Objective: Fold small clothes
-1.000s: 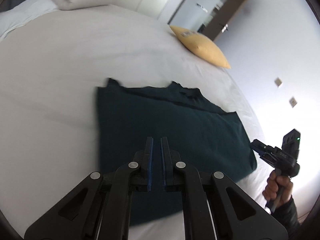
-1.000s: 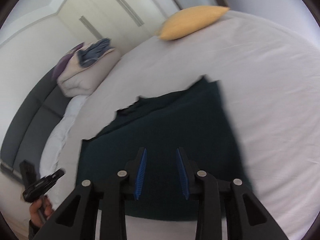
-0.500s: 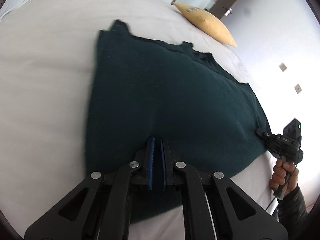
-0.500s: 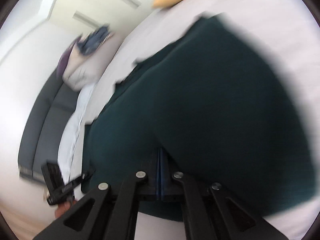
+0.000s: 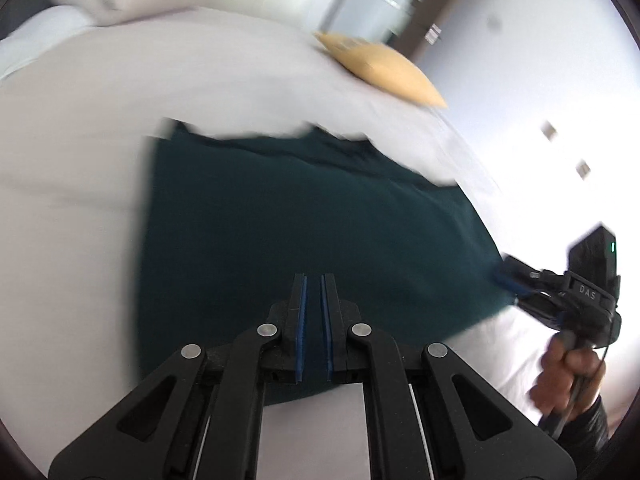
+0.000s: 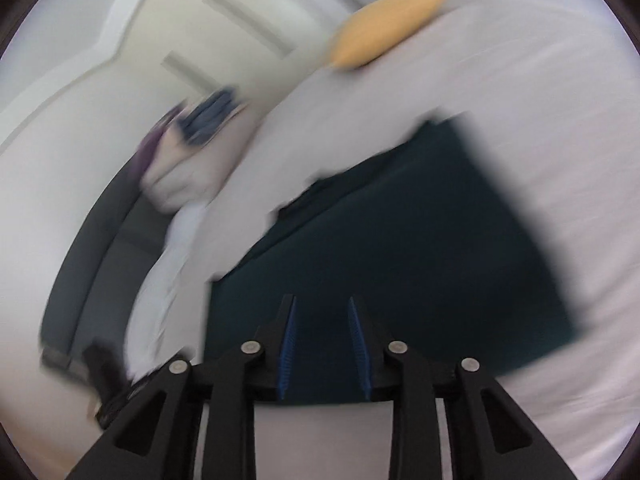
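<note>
A dark green garment lies flat, folded into a rough rectangle, on the white bed; it also shows in the right wrist view. My left gripper hovers over the garment's near edge with its blue pads a narrow gap apart and nothing between them. My right gripper is open over the near edge and empty. In the left wrist view the right gripper sits at the garment's right corner. Both views are blurred by motion.
The white bed sheet surrounds the garment. A yellow pillow lies at the far side, also in the right wrist view. A pile of bedding and clothes sits at the far left. A dark sofa stands beside the bed.
Both grippers have lifted back from the garment. The right gripper, shut half a second ago, is now open. The left pads have parted slightly. The garment stays flat.
</note>
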`<state>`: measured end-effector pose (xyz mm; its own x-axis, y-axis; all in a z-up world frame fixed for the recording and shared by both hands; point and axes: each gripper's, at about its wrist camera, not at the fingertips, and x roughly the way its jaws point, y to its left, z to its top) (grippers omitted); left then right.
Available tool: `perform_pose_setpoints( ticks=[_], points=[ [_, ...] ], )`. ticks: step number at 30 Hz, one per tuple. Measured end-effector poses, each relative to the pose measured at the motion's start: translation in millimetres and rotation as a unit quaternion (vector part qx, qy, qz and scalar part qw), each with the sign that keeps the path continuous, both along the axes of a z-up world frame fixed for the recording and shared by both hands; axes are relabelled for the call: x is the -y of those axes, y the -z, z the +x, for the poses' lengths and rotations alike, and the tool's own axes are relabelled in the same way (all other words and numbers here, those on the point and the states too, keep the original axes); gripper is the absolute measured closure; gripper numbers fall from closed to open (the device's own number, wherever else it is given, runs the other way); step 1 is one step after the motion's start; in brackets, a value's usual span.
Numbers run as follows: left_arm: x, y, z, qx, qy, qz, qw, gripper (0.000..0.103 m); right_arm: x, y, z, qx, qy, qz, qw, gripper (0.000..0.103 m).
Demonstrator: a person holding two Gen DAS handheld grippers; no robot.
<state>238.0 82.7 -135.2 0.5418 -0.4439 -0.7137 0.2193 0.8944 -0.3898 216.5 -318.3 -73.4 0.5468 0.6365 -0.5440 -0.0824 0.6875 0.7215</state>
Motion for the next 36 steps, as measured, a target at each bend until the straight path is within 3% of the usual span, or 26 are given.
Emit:
perform_pose_setpoints(
  ticks=[2,5,7,9,11,16,19,22,24,26,29,32,34,35,36],
  points=[
    [16.4,17.6,7.2,-0.017,0.006,0.012,0.9998,0.097,-40.8,18.8,8.6,-0.023,-0.042,0.023,0.999,0.073],
    [11.4,56.3,15.4,-0.077,-0.007,0.002,0.997,0.097,-63.3,58.4,14.3,-0.085,-0.062,0.029,0.994,0.072],
    [-0.1,62.2,10.7,-0.068,-0.002,-0.02,0.9975,0.097,-57.5,74.9,8.8,-0.095,-0.059,0.029,0.993,0.086],
    [-6.8,61.7,8.9,-0.068,-0.002,-0.02,0.9975,0.097,-36.4,83.0,6.8,-0.099,-0.042,0.046,0.993,0.102],
    [-10.3,61.0,9.0,-0.068,-0.002,-0.017,0.9976,0.097,-6.3,88.9,2.4,-0.102,0.002,0.067,0.993,0.103],
    [-11.2,58.9,10.2,-0.063,-0.007,-0.007,0.9979,0.097,67.6,81.9,-14.6,-0.085,0.089,0.035,0.992,0.103],
    [-5.9,58.5,5.7,-0.063,-0.007,-0.006,0.9979,0.097,107.7,70.1,-28.2,-0.077,0.153,0.012,0.985,0.103],
    [-7.8,56.6,0.3,-0.063,-0.007,-0.005,0.9979,0.097,129.5,48.5,-44.4,-0.06,0.196,-0.019,0.979,0.081],
    [-7.5,55.5,0.0,-0.063,-0.009,-0.005,0.998,0.097,127.7,35.4,-49.4,-0.046,0.194,-0.045,0.979,0.067],
    [-9.3,52.9,-1.8,-0.062,-0.011,-0.006,0.998,0.097,124.7,26.8,-52.2,-0.036,0.181,-0.068,0.98,0.06],
    [-21.1,44.7,-6.4,-0.057,-0.027,-0.016,0.9979,0.097,96.0,17.8,-40.9,-0.022,0.154,-0.071,0.985,0.059],
    [-53.8,30.7,-14.4,-0.044,-0.064,-0.049,0.9958,0.096,71.6,3.4,-34.6,-0.005,0.125,-0.074,0.989,0.053],
    [-84.9,24.0,-18.3,-0.037,-0.096,-0.081,0.9914,0.085,55.4,-3.7,-29.6,0.006,0.101,-0.071,0.992,0.049],
    [-100.0,22.9,-19.7,-0.038,-0.113,-0.095,0.9884,0.064,45.4,-5.9,-24.3,0.01,0.09,-0.069,0.993,0.047],
    [-110.6,23.1,-20.3,-0.039,-0.126,-0.105,0.9857,0.029,37.6,-6.8,-21.0,0.012,0.084,-0.068,0.994,0.046]
  ],
)
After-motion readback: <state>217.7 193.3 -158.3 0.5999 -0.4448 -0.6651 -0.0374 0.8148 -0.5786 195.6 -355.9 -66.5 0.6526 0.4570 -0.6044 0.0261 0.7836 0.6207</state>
